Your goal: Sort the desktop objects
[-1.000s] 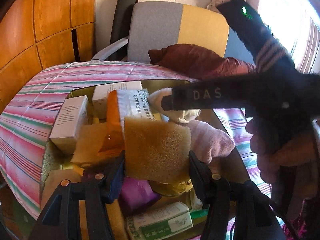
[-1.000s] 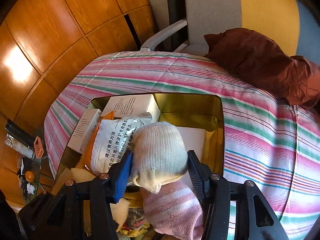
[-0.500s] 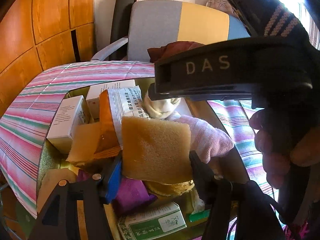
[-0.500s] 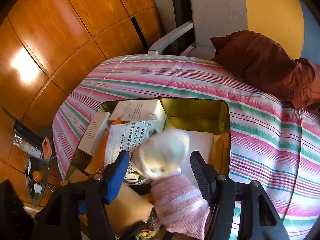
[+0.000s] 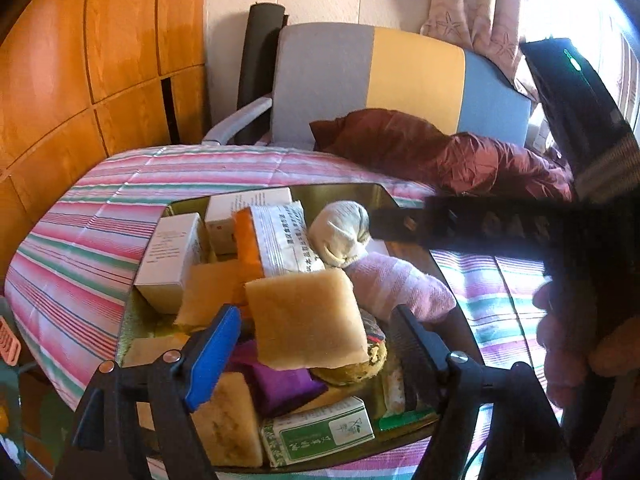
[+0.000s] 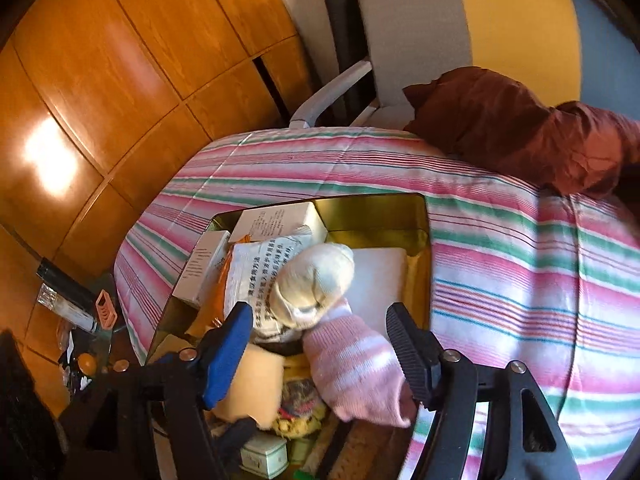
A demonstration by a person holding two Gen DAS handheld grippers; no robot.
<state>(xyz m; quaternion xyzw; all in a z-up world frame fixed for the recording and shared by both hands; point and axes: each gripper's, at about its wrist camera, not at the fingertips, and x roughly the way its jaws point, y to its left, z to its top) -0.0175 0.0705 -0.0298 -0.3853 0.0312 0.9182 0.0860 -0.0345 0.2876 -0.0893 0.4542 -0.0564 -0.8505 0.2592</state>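
- Two grippers have just been opening: left gripper (image 5: 316, 332) spread, released sponge (image 5: 306, 320) lying between; right gripper (image 6: 320, 336) released above the cream sock (image 6: 314, 282) and pink sock (image 6: 354, 368).
- Only the left view shows the green-labelled box (image 5: 320, 436) nearest.
- Gold tray (image 6: 376, 216) sits on the striped cloth (image 6: 520, 240); chair (image 5: 372, 80) beyond.

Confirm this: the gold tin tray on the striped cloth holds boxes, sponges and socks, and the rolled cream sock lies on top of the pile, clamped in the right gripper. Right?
One thing is wrong. The rolled cream sock is not clamped: in the right wrist view the right gripper has just been opening, and its jaws stand clear of the sock, which lies free ahead of them on the pile. The gold tin tray, the striped cloth and the contents are as stated.
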